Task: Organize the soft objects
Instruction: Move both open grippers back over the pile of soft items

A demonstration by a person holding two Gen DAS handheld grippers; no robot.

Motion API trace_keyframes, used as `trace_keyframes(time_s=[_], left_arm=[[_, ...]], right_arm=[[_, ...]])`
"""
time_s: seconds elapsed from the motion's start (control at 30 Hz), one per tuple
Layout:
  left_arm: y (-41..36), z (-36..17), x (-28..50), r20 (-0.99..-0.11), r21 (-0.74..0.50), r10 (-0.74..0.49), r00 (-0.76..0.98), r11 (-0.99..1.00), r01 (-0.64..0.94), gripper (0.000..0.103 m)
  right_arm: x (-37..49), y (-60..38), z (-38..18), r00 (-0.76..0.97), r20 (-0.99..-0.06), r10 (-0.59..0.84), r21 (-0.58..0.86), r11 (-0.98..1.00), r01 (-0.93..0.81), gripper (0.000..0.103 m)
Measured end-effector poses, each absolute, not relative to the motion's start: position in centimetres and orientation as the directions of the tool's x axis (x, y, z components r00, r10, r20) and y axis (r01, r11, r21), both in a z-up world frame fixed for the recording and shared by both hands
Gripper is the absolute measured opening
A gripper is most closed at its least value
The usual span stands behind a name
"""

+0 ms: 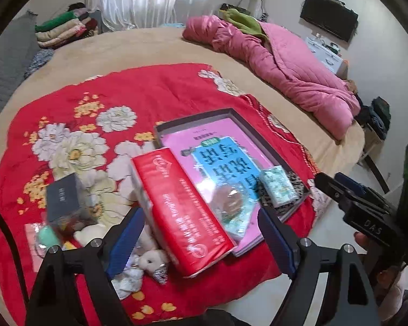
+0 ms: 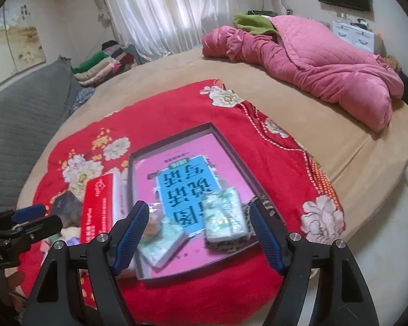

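The scene is viewed from two fisheye cameras, each looking forward and steeply down between its own blue-padded jaws. The grey tray (image 1: 299,190) on the red flowered blanket (image 1: 149,92) serves as landmark. From the left wrist view, the tray is seen from close by, from its near-left corner. From the right wrist view, the tray (image 2: 232,142) is faced almost squarely, equally near. Tray, blanket (image 2: 176,103), the pink quilt (image 2: 326,62) beyond the tray and the white curtain (image 2: 171,8) are shared.

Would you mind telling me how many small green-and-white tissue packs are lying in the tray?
2. One tissue pack lies at the tray's near right, partly on the pink book; the other tissue pack lies at the near left. Others may be hidden.
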State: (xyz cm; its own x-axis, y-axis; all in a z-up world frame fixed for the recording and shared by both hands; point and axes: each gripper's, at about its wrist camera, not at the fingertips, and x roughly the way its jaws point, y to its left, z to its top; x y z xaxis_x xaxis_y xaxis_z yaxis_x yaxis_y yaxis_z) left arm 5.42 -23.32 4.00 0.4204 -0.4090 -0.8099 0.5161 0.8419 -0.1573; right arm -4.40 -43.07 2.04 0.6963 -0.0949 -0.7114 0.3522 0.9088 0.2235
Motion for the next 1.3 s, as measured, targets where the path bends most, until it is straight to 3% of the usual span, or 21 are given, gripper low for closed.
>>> trace_keyframes(time_s=[0.47, 0.67, 1.3], left_arm=[[-17.8, 3.6, 4.1, -0.81, -0.118, -0.341, 0.477, 0.892, 0.436, 0.085], [-16.1, 3.8, 4.0, -0.809, -0.126, -0.336, 0.482, 0.9, 0.416, 0.085], [-6.7, 5.7, 5.4, -0.796, -0.19, -0.313, 0.518, 0.942, 0.277, 0.085]], right_arm=[[-4.1, -38.7, 4.7, 0.73, -0.666, -0.155, 0.125, 0.941, 0.314, 0.079], [-3.7, -37.5, 5.2, 0.741, -0.664, -0.1, 0.174, 0.943, 0.284, 0.079], [-2.9, -31.6, 7.5, 0.773, -0.633, -0.038, 0.13, 0.98, 0.154, 0.079]])
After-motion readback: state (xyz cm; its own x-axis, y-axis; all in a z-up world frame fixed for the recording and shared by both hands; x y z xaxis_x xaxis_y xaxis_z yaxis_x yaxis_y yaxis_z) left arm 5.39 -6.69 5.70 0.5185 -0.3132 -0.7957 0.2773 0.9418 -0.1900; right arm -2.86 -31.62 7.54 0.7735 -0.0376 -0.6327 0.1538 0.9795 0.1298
